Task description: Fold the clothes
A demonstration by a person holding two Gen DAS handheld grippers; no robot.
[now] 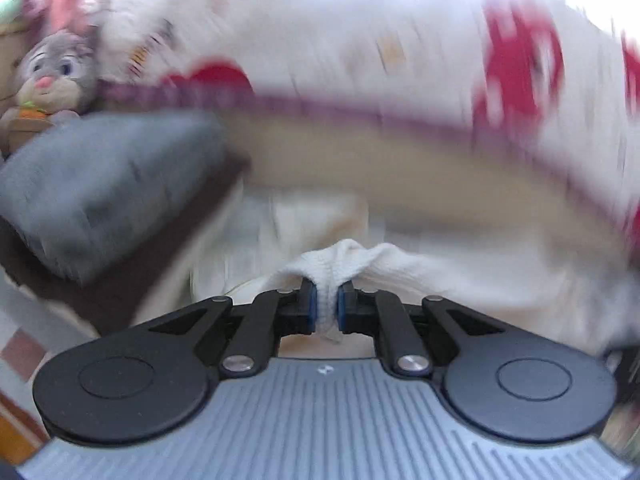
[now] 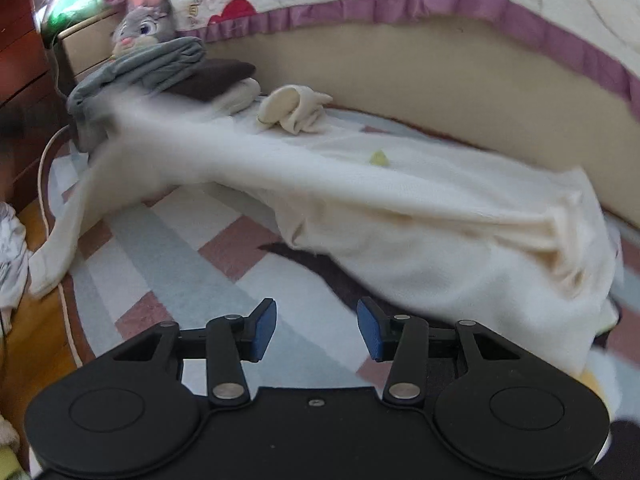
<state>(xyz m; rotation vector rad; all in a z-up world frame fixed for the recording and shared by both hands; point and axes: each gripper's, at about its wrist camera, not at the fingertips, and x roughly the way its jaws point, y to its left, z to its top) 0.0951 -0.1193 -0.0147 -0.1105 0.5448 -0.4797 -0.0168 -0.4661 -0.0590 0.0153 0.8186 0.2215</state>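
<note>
Jaws on the left gripper (image 1: 327, 307) are pinched tight on a bunched fold of the cream garment (image 2: 420, 216), which stretches across the checked rug (image 2: 208, 248) beside the bed (image 2: 460, 84). Right gripper (image 2: 316, 327) hangs over the rug with its jaws wide apart, holding nothing. Folded grey clothes (image 2: 140, 72) sit stacked near a plush rabbit (image 2: 142, 28).

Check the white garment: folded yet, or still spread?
Still spread. The white garment drapes loosely across the rug, one bunched end pinched in the left gripper; right gripper open.
</note>
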